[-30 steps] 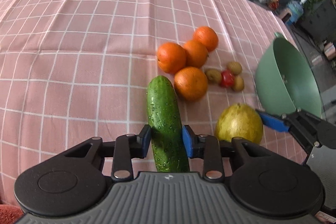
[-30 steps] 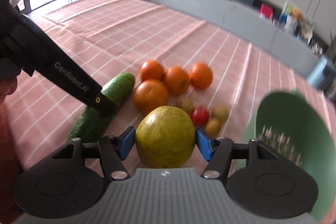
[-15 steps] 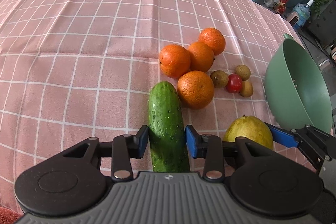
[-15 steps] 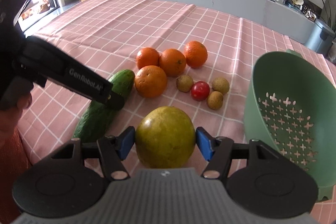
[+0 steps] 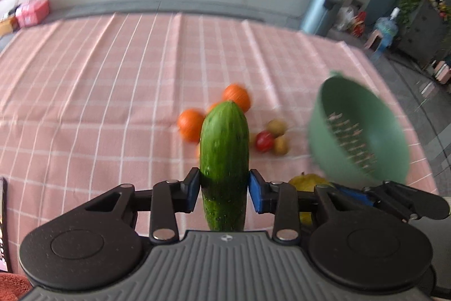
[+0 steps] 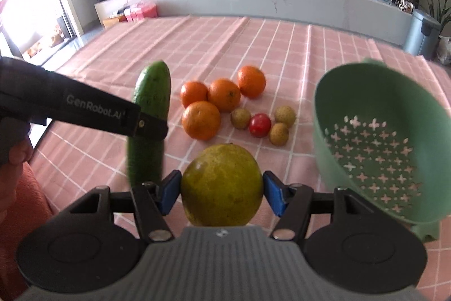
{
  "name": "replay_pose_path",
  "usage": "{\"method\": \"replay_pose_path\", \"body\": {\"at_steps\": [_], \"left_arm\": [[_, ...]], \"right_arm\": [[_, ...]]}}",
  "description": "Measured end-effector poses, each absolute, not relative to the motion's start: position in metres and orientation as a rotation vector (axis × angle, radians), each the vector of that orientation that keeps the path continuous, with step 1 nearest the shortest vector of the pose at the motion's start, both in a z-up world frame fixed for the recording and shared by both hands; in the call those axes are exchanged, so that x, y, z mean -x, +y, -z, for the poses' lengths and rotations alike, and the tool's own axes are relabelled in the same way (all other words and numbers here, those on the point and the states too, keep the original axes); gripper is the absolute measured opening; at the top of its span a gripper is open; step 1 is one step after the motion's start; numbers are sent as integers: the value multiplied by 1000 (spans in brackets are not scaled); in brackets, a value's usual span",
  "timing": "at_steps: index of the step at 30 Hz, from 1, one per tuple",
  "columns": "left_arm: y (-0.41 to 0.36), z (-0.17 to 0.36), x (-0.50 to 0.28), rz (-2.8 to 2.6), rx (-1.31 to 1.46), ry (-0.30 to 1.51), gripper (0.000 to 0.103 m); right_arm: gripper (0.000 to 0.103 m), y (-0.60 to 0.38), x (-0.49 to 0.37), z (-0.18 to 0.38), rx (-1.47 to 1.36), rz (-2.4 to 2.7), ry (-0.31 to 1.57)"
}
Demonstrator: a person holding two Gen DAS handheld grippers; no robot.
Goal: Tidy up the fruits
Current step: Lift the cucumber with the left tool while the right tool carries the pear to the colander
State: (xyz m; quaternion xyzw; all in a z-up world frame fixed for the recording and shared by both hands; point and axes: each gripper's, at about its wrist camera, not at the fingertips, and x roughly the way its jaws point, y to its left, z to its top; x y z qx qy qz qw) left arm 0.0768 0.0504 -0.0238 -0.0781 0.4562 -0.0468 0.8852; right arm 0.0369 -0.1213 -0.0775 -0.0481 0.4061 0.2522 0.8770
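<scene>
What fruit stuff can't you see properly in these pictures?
- Left wrist view: the cucumber hides some oranges.
- Left wrist view: the yellow-green fruit is mostly behind the left gripper.
- Right wrist view: the cucumber's lower end sits behind the right gripper.
- Left wrist view: motion blur smears the green colander.

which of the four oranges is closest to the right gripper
The front orange, lowest of the cluster in the right wrist view, just beyond the yellow-green fruit the right gripper holds.
</scene>
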Motion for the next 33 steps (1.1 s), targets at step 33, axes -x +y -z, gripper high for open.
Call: {"method": "replay_pose_path", "body": {"at_steps": [33], "left_arm": [[-92,18,-157,408,-12,973,41]], "right_arm": [[60,-229,-125,57,261,-370,906]]}}
